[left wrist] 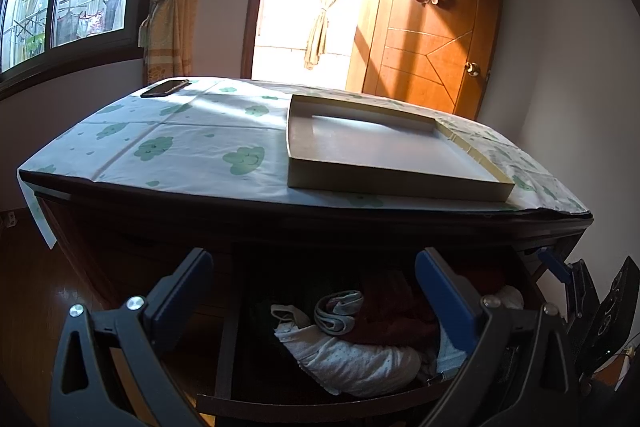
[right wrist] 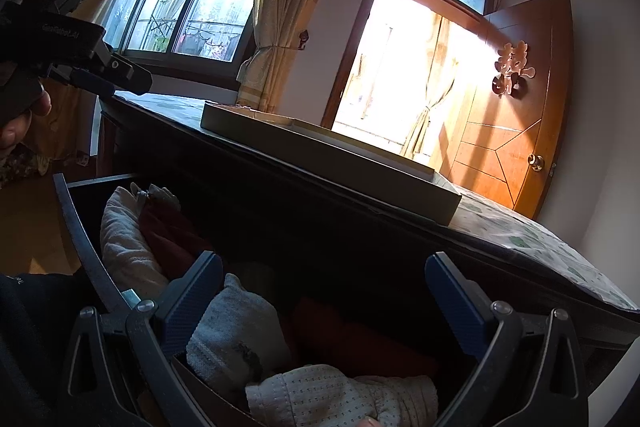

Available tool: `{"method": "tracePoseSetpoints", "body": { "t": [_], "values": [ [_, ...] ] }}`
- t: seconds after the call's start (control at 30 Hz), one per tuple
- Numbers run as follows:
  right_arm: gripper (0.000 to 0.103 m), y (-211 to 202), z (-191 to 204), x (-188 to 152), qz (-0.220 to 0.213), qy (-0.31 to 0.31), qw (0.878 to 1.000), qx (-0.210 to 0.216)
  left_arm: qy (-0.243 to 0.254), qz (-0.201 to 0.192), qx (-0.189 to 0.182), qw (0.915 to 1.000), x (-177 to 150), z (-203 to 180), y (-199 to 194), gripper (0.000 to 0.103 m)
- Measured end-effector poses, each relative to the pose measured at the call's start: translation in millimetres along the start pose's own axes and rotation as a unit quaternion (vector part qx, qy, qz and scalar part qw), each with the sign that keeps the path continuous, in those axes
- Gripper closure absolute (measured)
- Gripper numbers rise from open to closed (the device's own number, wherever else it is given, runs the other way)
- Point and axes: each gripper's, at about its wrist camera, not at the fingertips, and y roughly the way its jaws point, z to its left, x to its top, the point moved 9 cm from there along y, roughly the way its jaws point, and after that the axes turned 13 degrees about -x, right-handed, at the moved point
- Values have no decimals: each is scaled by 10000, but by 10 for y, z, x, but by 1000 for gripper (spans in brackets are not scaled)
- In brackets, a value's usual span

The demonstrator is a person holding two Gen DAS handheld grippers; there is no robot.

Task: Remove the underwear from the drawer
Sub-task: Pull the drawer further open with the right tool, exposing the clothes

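The left gripper (left wrist: 314, 269) hangs with fingers spread wide over the open drawer (left wrist: 320, 405), holding nothing. White dotted underwear (left wrist: 348, 363) lies against the drawer's front edge. The right gripper (right wrist: 324, 285) gapes too, above the drawer's right end. Only the left view shows a phone (left wrist: 165, 87) at the dresser top's far left corner; a shallow box (left wrist: 384, 151) sits toward its right edge.

Strong daylight is admitted through the open balcony doorway (left wrist: 296, 7), which is blown out to white in both views. The orange wooden door (left wrist: 436, 23) is streaked by slanting shadows. The dark wooden drawer's interior (left wrist: 320, 307) is left dim and underexposed. Straight edges are bowed by fisheye distortion, and the corners are vignetted black.
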Motion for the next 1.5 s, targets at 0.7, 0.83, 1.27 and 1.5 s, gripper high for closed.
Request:
{"method": "tracePoseSetpoints", "body": {
  "t": [0.7, 0.83, 1.27, 1.5],
  "values": [
    [0, -92, 8, -44, 318, -3, 9995, 9, 50, 47, 10, 10000, 29, -11, -31, 0],
    [0, -81, 7, -54, 416, 6, 9991, 29, 56, 47, 15, 10000, 39, -15, -25, 0],
    [0, -139, 21, -91, 611, 12, 9981, 103, 147, 150, 3, 9998, 19, -52, -4, 0],
    [0, -156, 27, -124, 761, -7, 9970, 126, 225, 289, -52, 9993, -25, -96, 60, 0]
  ]
}}
